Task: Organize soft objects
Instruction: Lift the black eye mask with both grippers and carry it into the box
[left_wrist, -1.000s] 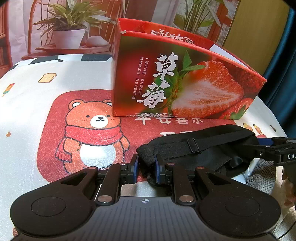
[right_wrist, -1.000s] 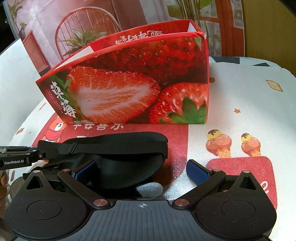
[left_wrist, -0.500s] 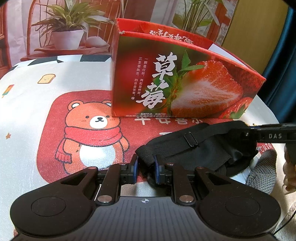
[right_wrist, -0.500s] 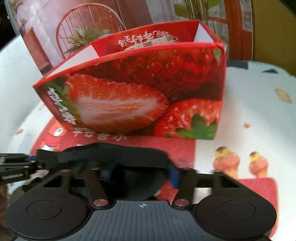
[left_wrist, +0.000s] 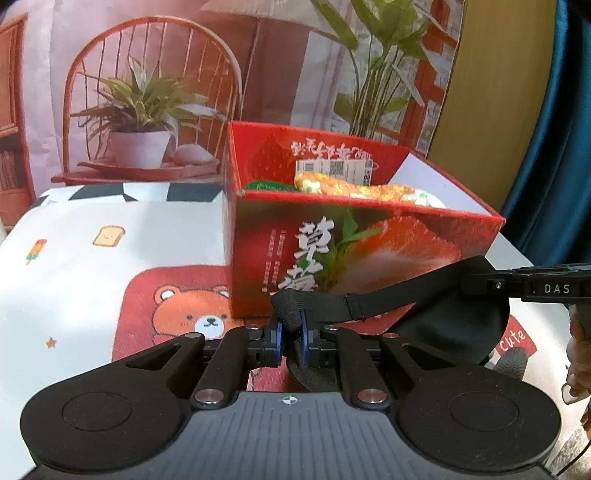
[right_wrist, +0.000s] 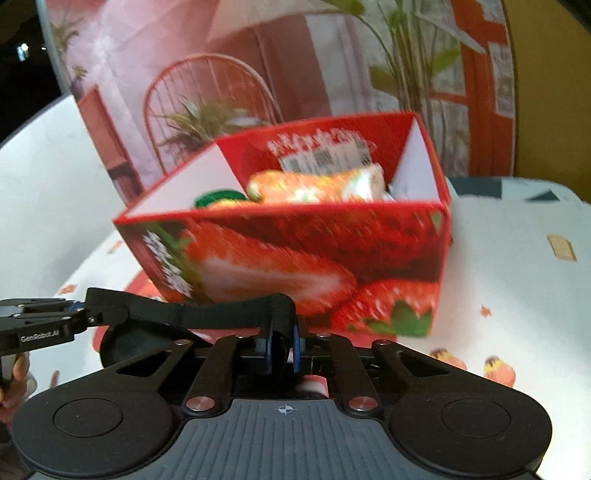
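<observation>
now both grippers, left gripper (left_wrist: 289, 335) and right gripper (right_wrist: 283, 349), are clamped on the black sleep mask (left_wrist: 454, 325), lifted; next, it likely goes into the strawberry box (left_wrist: 369, 236).

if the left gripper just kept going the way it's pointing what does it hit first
Most likely the near wall of the strawberry box, which stands straight ahead of the left gripper. The jaws are already shut on the black eye mask, so the mask would reach the box with it. Depth is hard to judge.

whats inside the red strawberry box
Inside the red strawberry-print cardboard box: an orange patterned soft roll and something green. The front wall hides anything lower down.
</observation>
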